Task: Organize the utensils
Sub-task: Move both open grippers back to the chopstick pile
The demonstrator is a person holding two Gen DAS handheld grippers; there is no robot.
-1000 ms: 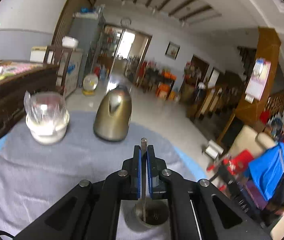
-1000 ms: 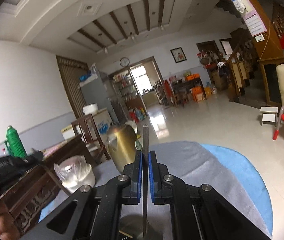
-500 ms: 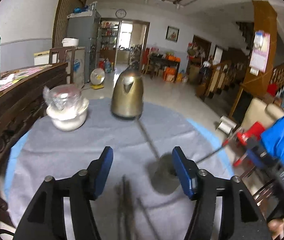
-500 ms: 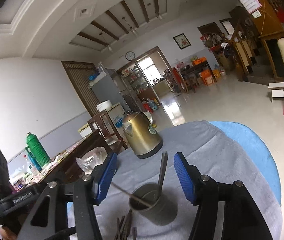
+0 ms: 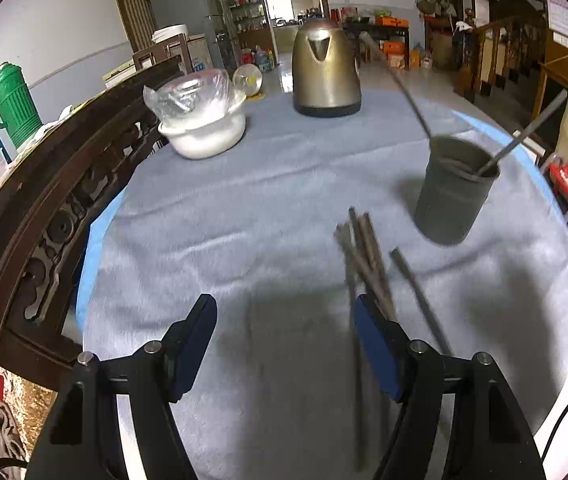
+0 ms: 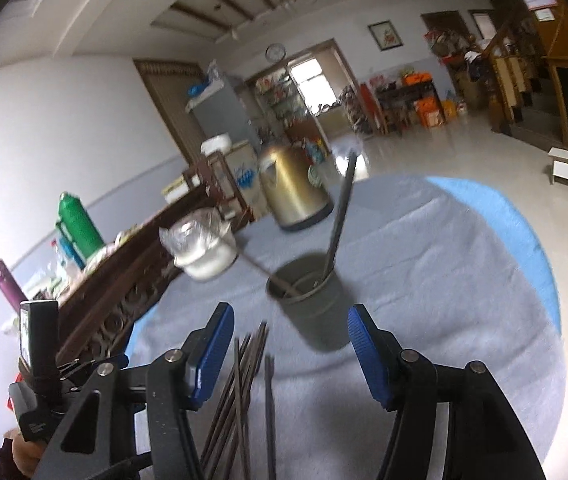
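Grey cloth (image 5: 276, 208) covers the round desk (image 6: 531, 232), whose blue edge shows around it, and the dark metal cup (image 5: 453, 192) standing on this cloth serves as the landmark. Two chopsticks lean inside the cup: one (image 5: 401, 84) slants out toward the brass-coloured kettle (image 5: 325, 72) behind the cup, the other (image 5: 531, 128) slants away to the opposite side. Just in front of the cup, on the near side, a loose bundle of chopsticks (image 5: 363, 256) lies flat on the cloth, with a single chopstick (image 5: 417, 296) beside the bundle and apart from the cup. Behind the cup and off to the side of the kettle sits a white bowl (image 5: 208, 136) holding a clear plastic bag. The left hand-held gripper (image 5: 285, 340) hangs above the cloth on the near side of the cup, its jaws opening and nothing between them; its one blue pad overlaps the bundle in view, though contact cannot be told. The right hand-held gripper (image 6: 289, 348) stands wide open and empty, with the cup just beyond its fingertips and the bundle below it.
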